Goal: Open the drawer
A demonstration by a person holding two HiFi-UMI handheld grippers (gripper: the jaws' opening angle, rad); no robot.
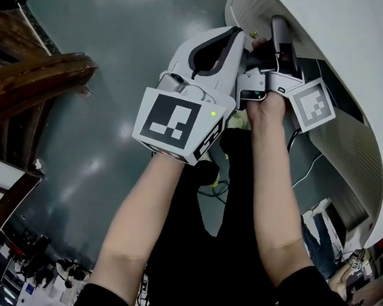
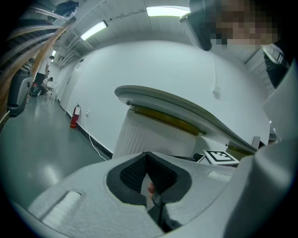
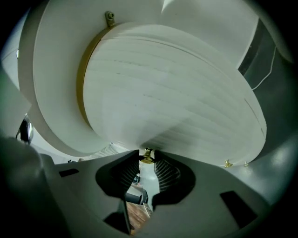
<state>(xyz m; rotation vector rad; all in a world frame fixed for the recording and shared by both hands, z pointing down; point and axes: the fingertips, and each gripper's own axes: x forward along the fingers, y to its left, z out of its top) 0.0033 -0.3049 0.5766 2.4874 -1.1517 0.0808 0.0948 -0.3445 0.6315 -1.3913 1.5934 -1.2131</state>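
Observation:
The drawer front [image 3: 163, 93] is a white, curved, ribbed panel that fills the right gripper view. A small brass knob [image 3: 147, 158] sticks out of its lower edge. My right gripper [image 3: 147, 155] has that knob between its fingertips, and both black pads touch it. In the head view the right gripper [image 1: 278, 22] points into the white curved cabinet [image 1: 341, 56]. My left gripper [image 1: 238, 32] hangs just left of it, its jaws together with nothing held. In the left gripper view its tips [image 2: 147, 154] meet, with the cabinet's ribbed side [image 2: 149, 135] ahead.
Two more brass knobs [image 3: 110, 17] [image 3: 227, 163] sit on the white panels. Dark wooden furniture [image 1: 32, 81] stands at the left over a grey floor [image 1: 113, 141]. A red fire extinguisher [image 2: 74, 116] stands by the far wall. A cable [image 1: 309, 168] runs along the cabinet's base.

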